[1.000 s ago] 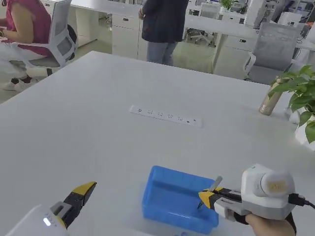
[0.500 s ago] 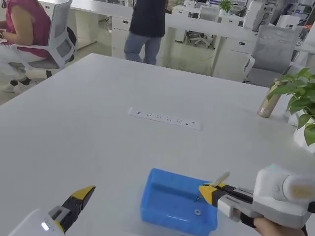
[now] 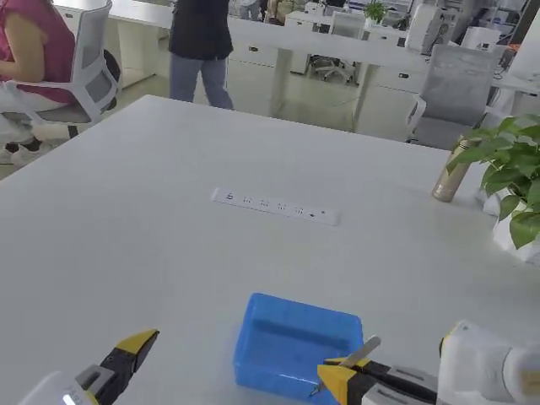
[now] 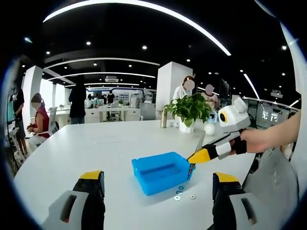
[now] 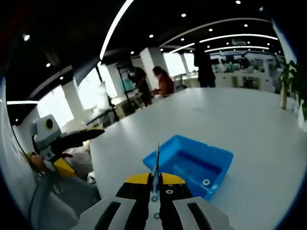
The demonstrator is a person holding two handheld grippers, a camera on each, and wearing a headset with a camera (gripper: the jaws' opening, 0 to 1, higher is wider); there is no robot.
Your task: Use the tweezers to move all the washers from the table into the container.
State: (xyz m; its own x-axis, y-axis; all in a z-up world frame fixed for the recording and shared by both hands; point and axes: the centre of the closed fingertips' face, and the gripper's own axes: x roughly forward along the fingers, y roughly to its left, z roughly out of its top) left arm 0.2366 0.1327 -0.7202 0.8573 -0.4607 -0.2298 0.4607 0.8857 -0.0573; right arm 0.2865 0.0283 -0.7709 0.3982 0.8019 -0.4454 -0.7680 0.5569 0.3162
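At the near edge of the white table (image 3: 126, 211), the blue container (image 3: 295, 342) holds one washer (image 5: 206, 182). Several loose washers (image 4: 192, 196) lie on the table just beside it, at 5 o'clock in the left gripper view. The right gripper (image 5: 154, 181) is clamped on the tweezers (image 5: 157, 160), tips near the container's corner. The left gripper (image 4: 158, 176) stands jaws apart at 8 o'clock. Bare tabletop runs toward 12 o'clock up to the power strip (image 3: 274, 205). A metal bottle (image 3: 447, 173) and a potted plant (image 3: 510, 164) stand at 2 o'clock.

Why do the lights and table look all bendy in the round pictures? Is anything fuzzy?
Left gripper view: the fisheye lens bends the ceiling light strip into an arc and curves the table edge. Right gripper view: same bending; the close fingers look soft. Head view: the power strip looks straight.
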